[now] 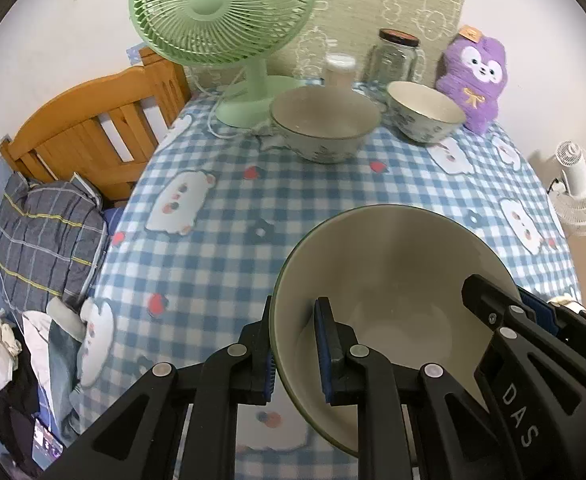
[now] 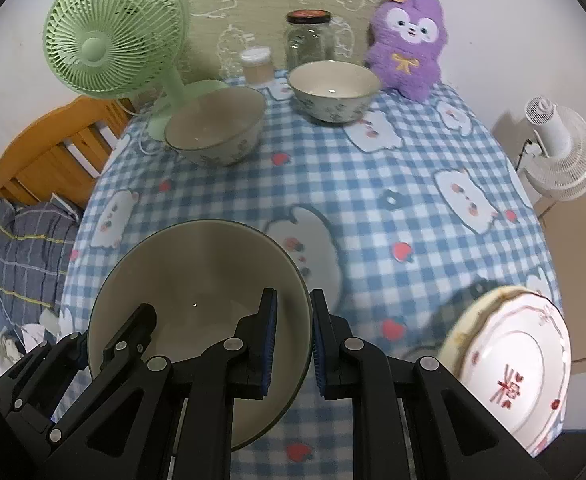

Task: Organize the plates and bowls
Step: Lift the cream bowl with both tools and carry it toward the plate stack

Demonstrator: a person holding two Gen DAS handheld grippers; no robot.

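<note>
Big bowl [image 1: 393,280] off the cloth, carried between both grippers over the near part of the table [image 1: 221,240]. Left gripper [image 1: 293,350] pinches its left rim, one pad inside, one outside, jaws narrow. Right gripper [image 2: 293,344] clamps the opposite rim the same way, jaws narrow on the wall of the bowl.

Far end of table: second big bowl [image 1: 325,126] standing near the fan [image 1: 223,12] base, empty. Small bowl [image 1: 425,110] just right of it, apart, in front of the jar [image 1: 397,58] and beside the plush [image 1: 475,80]. Neither is stacked.

Plate [image 2: 517,372] at the near right edge, seen only in the right wrist view, blurred; appears to sit on another plate, hard to tell.

Judgement: early to middle. Bowls not yet nested. Likely next is setting the held bowl into or beside the far big bowl. Small bowl and plates left to sort.
</note>
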